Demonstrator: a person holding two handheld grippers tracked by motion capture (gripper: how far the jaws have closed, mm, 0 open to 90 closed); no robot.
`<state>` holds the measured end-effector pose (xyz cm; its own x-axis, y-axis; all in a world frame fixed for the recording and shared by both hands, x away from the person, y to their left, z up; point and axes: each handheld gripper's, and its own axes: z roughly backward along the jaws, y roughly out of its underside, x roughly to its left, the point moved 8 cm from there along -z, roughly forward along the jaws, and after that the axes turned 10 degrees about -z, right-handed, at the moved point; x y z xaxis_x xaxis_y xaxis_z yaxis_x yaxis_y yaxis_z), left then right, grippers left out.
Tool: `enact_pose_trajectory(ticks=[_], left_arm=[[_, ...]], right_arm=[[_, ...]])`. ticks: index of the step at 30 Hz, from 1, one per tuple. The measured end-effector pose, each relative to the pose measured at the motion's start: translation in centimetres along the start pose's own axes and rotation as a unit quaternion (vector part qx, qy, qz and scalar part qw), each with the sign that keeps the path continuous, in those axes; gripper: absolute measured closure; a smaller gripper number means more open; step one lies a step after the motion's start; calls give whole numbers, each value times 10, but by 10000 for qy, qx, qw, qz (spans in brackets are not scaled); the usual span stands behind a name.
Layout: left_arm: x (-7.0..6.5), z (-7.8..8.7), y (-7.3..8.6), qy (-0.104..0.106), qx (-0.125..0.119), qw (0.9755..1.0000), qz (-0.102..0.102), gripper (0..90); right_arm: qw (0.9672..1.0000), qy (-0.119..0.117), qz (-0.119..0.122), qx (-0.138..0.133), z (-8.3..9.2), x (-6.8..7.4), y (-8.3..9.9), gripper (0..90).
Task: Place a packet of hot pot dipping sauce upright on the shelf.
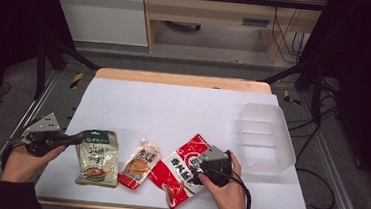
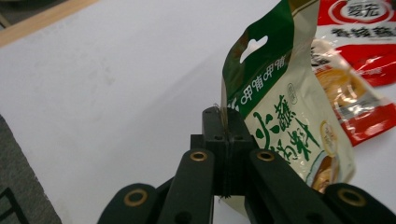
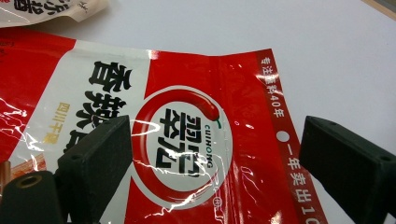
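One left tool (image 2: 224, 122) pinches the green pouch (image 2: 280, 107); right tool (image 3: 224, 154) spread over red pouch (image 3: 187, 140); tub (image 1: 266, 136) empty.

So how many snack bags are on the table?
3. The green and cream bag is at the left, pinched by the left gripper. The small orange pouch lies in the middle. The red bag lies under the right gripper.

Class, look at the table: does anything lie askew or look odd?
The green pouch is tipped up off the table, pinched at its top edge by the shut left gripper. The other two pouches lie flat, slanted.
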<state>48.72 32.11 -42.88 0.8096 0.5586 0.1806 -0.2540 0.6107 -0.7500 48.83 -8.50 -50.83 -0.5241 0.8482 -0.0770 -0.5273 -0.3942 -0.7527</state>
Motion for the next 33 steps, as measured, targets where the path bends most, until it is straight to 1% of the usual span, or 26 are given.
enact_pose_trajectory(ticks=[2,3,4,6,8,9,10,11,12,14,16,18,21,22,24,25,28,29,31,32,33], left_arm=[[-5,7,-9,2,-46,9999,-140,900],[-5,7,-9,2,-46,9999,-140,900],[-10,14,-17,16,-71,9995,-294,900],[-14,20,-24,43,-72,9991,-425,900],[-21,25,-31,169,-160,9986,-475,900],[-24,27,-34,175,-171,9983,-524,900],[-25,28,-36,153,-117,9982,-575,900],[-25,28,-36,153,-117,9982,-575,900],[-26,29,-40,101,-31,9979,-634,900],[-28,29,-44,66,-41,9980,-630,900],[-28,29,-45,10,14,9975,-703,900],[-28,30,-45,-12,12,9975,-704,900],[-27,39,-48,-72,-63,9975,-701,900],[-26,45,-50,-142,-92,9975,-690,900],[-24,47,-51,-181,-131,9974,-688,900],[-24,48,-54,-198,-213,9973,-674,900],[-23,48,-59,-293,-226,9970,-673,900],[-23,48,-59,-293,-226,9970,-673,900],[-21,49,-66,-390,-323,9965,-658,900],[-19,49,-69,-466,-345,9959,-699,900],[-19,49,-69,-466,-345,9959,-699,900]], right_arm=[[10000,3,0,16,0,0,0,103],[10000,2,-3,18,0,0,0,103],[10000,3,-7,14,0,0,0,103],[10000,-5,3,12,0,0,1,103],[10000,-6,8,5,0,0,1,102],[10000,-8,1,6,0,0,1,102],[10000,-8,-7,-6,0,0,0,102],[10000,-13,-11,-20,0,1,0,103],[10000,-10,-9,-20,-1,1,0,103],[10000,-12,15,-23,0,1,0,103],[10000,-10,15,-31,1,2,0,104],[10000,-22,39,-38,1,2,0,105],[10000,-37,40,-37,1,3,0,108],[10000,-42,26,-31,1,3,1,108],[10000,-39,24,-18,1,3,1,109],[10000,-47,39,-14,1,3,1,110],[10000,-68,51,-39,1,5,0,113],[9999,-80,66,-40,1,6,0,115],[9999,-111,93,-31,0,7,0,118],[9998,-133,113,-6,0,8,1,125],[9998,-133,113,-6,0,8,1,125]])
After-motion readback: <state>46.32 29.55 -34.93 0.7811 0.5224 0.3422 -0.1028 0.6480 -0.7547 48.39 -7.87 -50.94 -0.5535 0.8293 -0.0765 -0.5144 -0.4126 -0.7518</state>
